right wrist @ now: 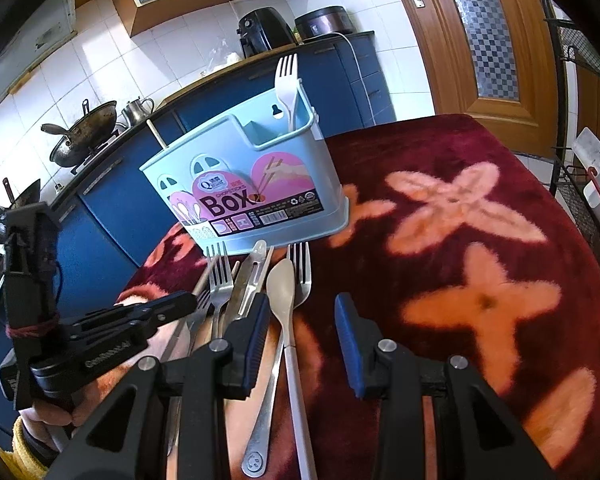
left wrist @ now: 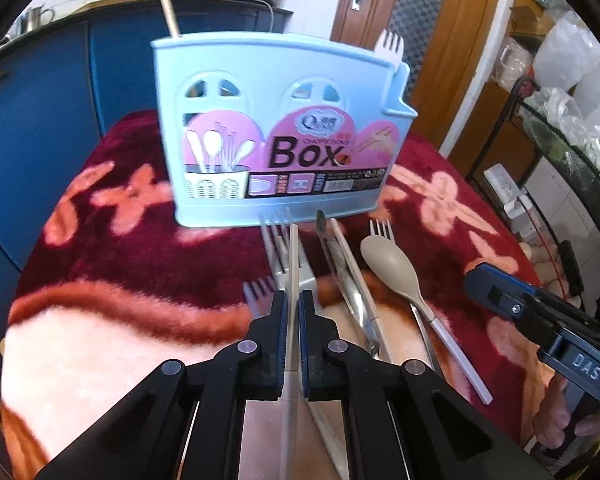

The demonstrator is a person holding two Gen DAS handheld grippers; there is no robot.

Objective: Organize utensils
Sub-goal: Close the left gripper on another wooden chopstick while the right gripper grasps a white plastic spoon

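Closest in the left wrist view, the left gripper [left wrist: 293,300] is pinched nearly closed on a thin pale stick [left wrist: 293,264], maybe a chopstick; it is hard to tell. Under it lie metal forks [left wrist: 278,240] on a fuzzy red blanket [left wrist: 100,208] with pink flowers. Just ahead stands the blue utensil box [left wrist: 276,120]. To the right lie tongs [left wrist: 340,264] and a tan spoon [left wrist: 392,264]. Behind the box is a blue cabinet [left wrist: 40,120]. The picture is blurry here.

Closest in the right wrist view, the right gripper [right wrist: 302,312] is wide open and holds nothing. The spoon [right wrist: 282,292] lies between its fingers, lower down. Right of it the blanket [right wrist: 480,240] is bare up to the edge by the wooden door [right wrist: 480,40]. Ahead, the box [right wrist: 252,184] holds a white fork [right wrist: 286,80]. The left gripper [right wrist: 196,300] partly hides the forks [right wrist: 218,276].
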